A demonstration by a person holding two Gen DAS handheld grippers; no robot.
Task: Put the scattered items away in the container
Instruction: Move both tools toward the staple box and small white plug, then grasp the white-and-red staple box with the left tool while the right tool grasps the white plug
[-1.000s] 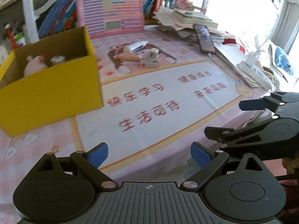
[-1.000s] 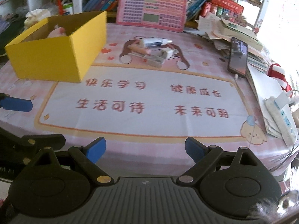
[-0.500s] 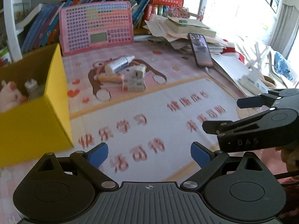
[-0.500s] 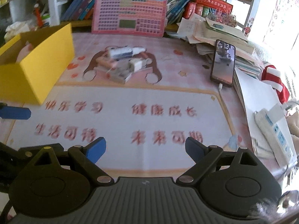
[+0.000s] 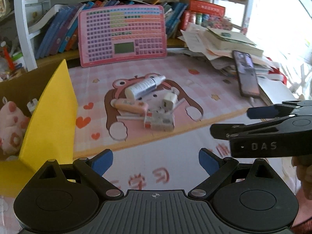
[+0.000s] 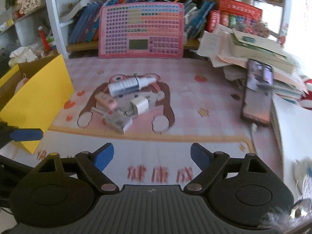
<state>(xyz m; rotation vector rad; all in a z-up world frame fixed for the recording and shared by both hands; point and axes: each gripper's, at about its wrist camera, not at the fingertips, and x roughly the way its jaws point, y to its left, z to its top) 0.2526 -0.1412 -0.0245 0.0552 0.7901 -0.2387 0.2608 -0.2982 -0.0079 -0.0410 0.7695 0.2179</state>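
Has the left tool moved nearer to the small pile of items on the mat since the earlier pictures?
Yes. The left tool has advanced toward the spray bottle; the fixed yellow box has slid off to the view's left.

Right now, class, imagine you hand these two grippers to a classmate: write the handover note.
Left gripper: open, empty, short of the pile.
Right gripper: empty, jaws closing with nothing between them.
Yellow box: on the mat's left; a pink plush toy and a small white item already lie inside.
Left to do: spray bottle, pink case, white charger and grey packet lie heaped mid-mat. Move each into the box.
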